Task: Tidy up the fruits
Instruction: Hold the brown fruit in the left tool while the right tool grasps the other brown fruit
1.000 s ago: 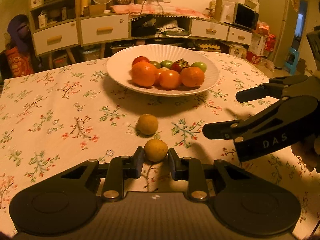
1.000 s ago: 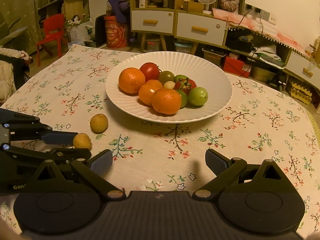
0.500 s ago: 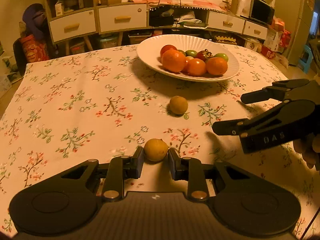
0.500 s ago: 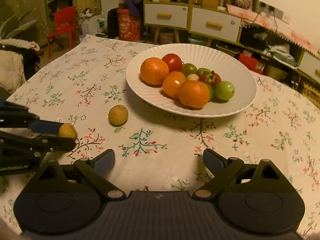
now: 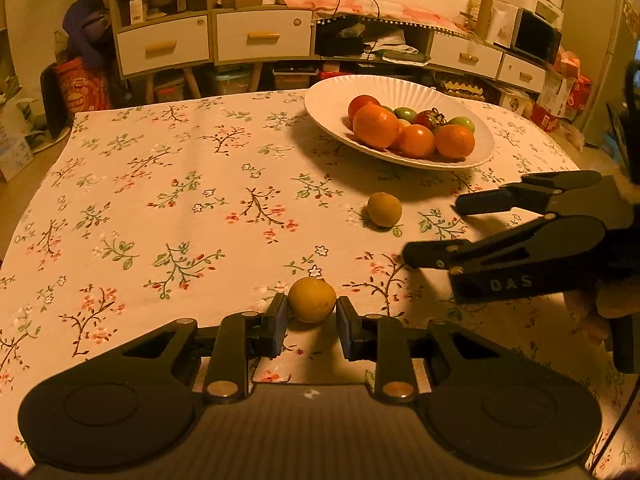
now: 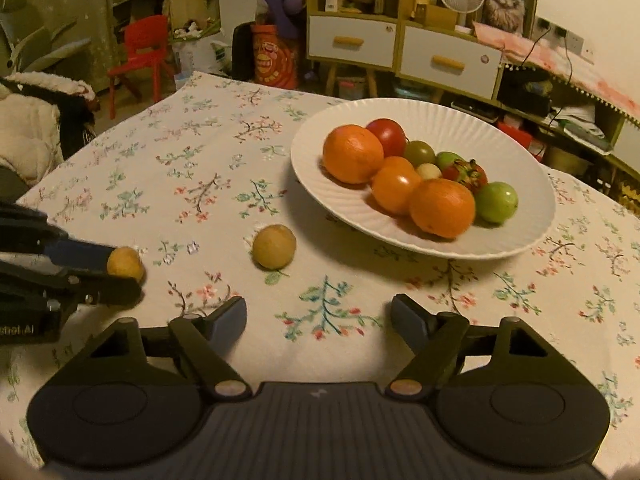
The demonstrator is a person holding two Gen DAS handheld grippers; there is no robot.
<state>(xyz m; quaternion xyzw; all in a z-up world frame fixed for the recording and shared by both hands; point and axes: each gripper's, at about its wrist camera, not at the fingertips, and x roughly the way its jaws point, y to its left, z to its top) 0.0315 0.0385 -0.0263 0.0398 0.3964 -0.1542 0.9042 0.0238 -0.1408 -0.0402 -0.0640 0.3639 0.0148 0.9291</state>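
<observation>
Left gripper (image 5: pixel 311 316) jaws clamped a small round tan fruit (image 5: pixel 311 299), lower centre. Right gripper (image 6: pixel 319 318) jaws closing, empty. Second tan fruit (image 6: pixel 274 246) on floral-cloth counter (image 6: pixel 192 184), centre-left, near white ribbed plate (image 6: pixel 344 200).

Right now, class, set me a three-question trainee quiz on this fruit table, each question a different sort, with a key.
1. True or false: the left gripper is shut on a small yellow-brown fruit.
2. Where is the other loose fruit? A) on the tablecloth near the plate B) on the white plate C) between the right gripper's fingers
3. Fill in: the right gripper holds ____.

Key: 1 true. 2 A. 3 nothing; its jaws are closing with only cloth between them.
</observation>
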